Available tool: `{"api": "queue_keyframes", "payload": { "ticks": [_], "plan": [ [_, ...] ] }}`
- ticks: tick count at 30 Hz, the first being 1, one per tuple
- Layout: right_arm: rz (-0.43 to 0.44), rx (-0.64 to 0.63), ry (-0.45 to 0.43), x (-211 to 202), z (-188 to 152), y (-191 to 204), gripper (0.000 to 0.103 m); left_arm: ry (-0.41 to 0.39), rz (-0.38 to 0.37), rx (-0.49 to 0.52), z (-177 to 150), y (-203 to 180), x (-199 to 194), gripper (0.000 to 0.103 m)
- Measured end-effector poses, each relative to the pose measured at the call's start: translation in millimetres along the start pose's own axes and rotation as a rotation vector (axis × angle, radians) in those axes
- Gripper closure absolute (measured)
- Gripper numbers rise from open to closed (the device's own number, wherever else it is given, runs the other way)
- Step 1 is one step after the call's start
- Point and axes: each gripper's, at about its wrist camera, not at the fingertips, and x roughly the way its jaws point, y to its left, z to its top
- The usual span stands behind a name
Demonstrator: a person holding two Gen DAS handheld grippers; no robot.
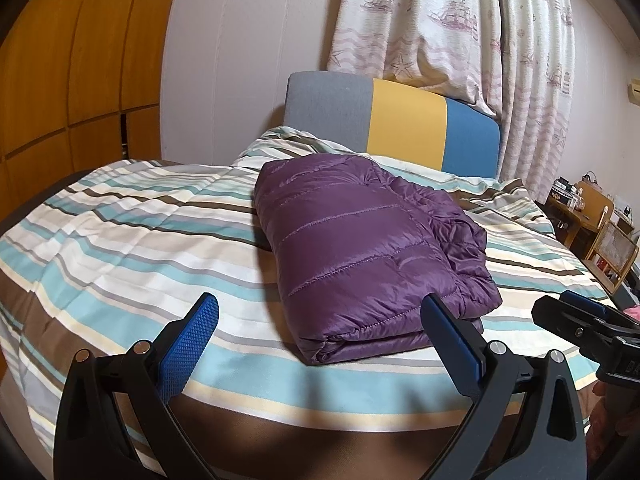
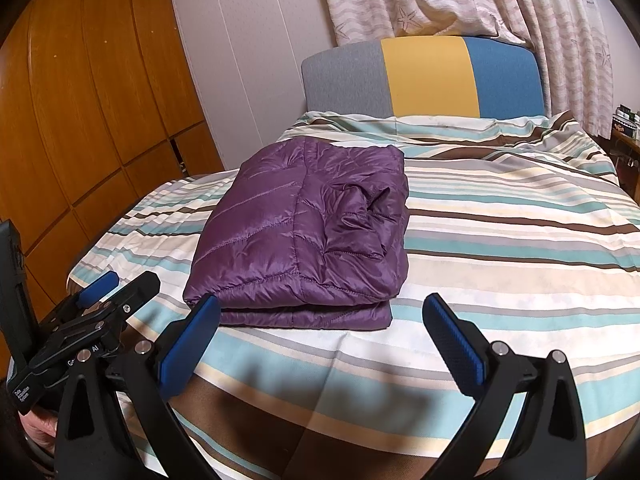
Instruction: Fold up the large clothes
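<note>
A purple quilted down jacket (image 1: 360,248) lies folded into a thick rectangle on the striped bed cover (image 1: 120,232); it also shows in the right wrist view (image 2: 304,232). My left gripper (image 1: 320,312) is open and empty, just short of the jacket's near edge, above the bed. My right gripper (image 2: 320,312) is open and empty, near the jacket's near right corner. The right gripper shows at the right edge of the left wrist view (image 1: 576,316), and the left gripper at the lower left of the right wrist view (image 2: 104,300).
A grey, yellow and blue headboard (image 1: 404,124) stands at the far end of the bed, under patterned curtains (image 1: 460,20). Wooden wardrobe doors (image 1: 72,60) are on the left. A wooden desk with clutter (image 1: 588,216) stands to the right.
</note>
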Motion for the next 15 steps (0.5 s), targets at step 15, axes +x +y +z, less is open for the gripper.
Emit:
{"api": "queue_keyframes", "payload": {
  "ticks": [15],
  "plan": [
    [0.002, 0.011, 0.01, 4.0, -1.4, 0.6, 0.002, -0.001, -0.001, -0.012, -1.6, -1.8, -1.4, 0.003]
  ]
}}
